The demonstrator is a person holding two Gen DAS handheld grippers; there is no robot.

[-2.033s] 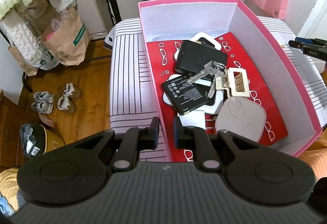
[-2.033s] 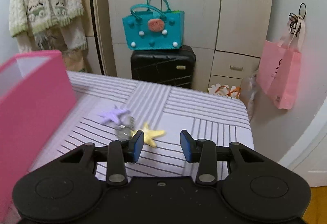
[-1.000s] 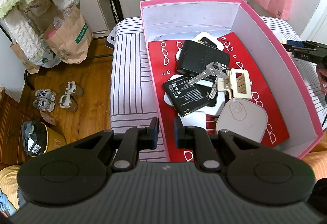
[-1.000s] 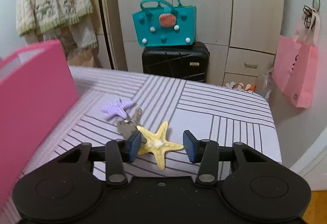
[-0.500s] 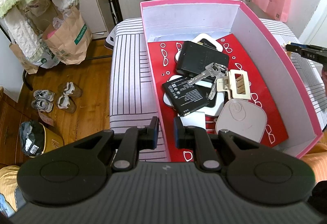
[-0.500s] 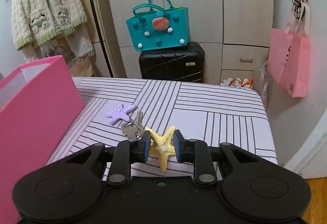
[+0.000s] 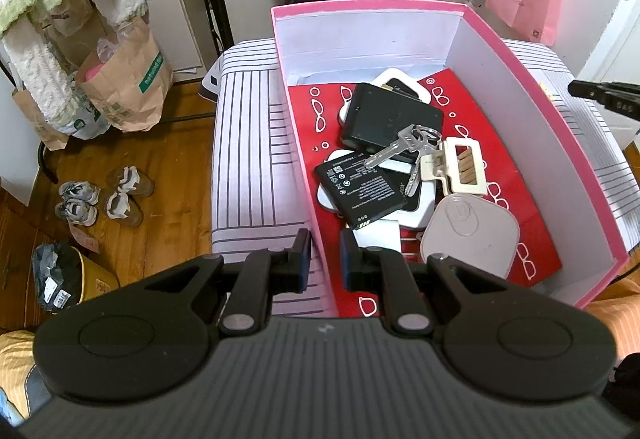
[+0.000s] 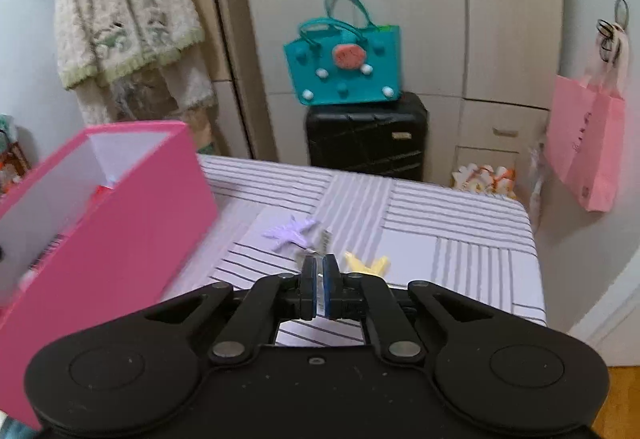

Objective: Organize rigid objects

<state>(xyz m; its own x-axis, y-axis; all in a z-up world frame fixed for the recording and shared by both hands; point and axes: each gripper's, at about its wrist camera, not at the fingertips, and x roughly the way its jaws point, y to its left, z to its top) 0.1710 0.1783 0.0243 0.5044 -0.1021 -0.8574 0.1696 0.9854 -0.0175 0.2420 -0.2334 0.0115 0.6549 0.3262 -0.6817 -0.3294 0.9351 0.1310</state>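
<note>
The pink box [image 7: 538,107] is kept clamped by its near wall in the left gripper [image 7: 325,257], steeply down-tilted and unmoved. The right gripper [image 8: 319,281], a second ago open around the yellow starfish [image 8: 368,265], is now clenched, apparently on one arm; a pickup is judged made. It is angled downward, the purple starfish [image 8: 290,233] ahead-left of the jaws.

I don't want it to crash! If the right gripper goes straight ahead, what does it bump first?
Probably the keys on the table, just past the right gripper, which seems to pinch the yellow star. Blur makes depth unsure.
</note>
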